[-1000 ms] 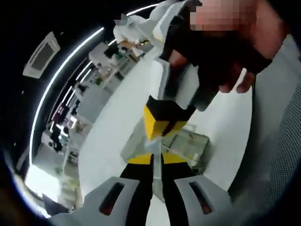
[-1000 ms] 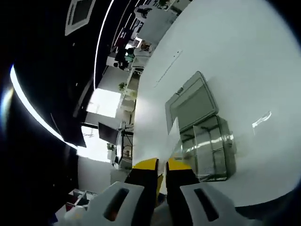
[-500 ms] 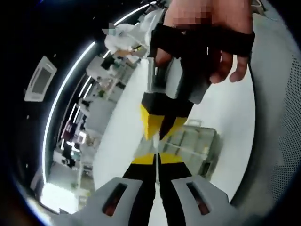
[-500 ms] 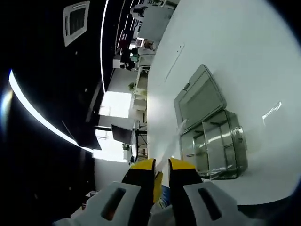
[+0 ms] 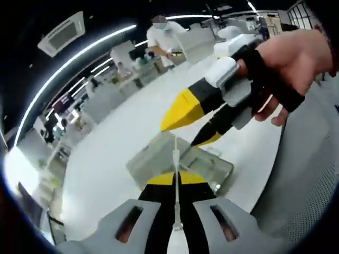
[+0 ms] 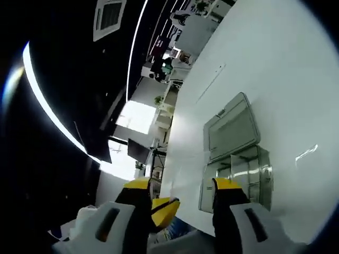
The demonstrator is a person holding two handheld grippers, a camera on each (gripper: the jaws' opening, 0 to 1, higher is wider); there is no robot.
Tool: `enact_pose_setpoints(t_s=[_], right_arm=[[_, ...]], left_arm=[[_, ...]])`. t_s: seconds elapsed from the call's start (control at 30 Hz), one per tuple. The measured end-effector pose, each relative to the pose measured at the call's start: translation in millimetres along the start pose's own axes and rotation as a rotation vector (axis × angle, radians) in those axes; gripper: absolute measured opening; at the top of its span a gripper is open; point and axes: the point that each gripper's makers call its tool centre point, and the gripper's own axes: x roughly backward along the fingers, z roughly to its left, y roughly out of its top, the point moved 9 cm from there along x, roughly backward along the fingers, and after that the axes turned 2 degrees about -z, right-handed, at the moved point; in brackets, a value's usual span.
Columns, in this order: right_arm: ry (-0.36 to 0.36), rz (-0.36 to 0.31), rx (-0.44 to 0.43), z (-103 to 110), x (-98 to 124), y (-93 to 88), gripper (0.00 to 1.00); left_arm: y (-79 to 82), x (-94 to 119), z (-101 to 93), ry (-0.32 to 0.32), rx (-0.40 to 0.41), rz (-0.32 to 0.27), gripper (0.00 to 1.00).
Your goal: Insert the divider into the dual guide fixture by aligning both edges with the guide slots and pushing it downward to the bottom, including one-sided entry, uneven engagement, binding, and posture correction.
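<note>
White tabletop (image 6: 275, 63) bears a clear lidded box (image 6: 235, 169); left claw (image 5: 175, 180) pinches the divider (image 5: 175, 164), right claw (image 6: 180, 191) spread.

Both cams above shared fixture (image 5: 180, 164).

I see yellow-tipped black fingers (image 5: 192, 102) on grey-white bodies, a clear plastic fixture (image 6: 238, 172) with its lid, a thin translucent white divider (image 5: 175, 182), and a plain white surface (image 6: 275, 69).

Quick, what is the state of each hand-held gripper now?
Left hand-held gripper: shut on the divider, a thin clear plate seen edge-on.
Right hand-held gripper: open, holding nothing.
</note>
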Motion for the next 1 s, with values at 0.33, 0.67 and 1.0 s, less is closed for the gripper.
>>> enact_pose_setpoints(t_s=[0.33, 0.67, 1.0], right_arm=[[0.014, -0.069, 0.022, 0.9, 1.8, 5.3, 0.5], [0.049, -0.11, -0.029, -1.3, 3.8, 6.8, 0.43], [0.015, -0.13, -0.033, -3.1, 6.2, 9.4, 0.33]], left_arm=[[2.1, 0.7, -7.0, -0.094, 0.156, -0.056, 0.0], [1.9, 1.7, -10.0, -0.162, 0.275, -0.101, 0.0], [2.3, 0.3, -9.1, -0.191, 0.326, -0.124, 0.0]])
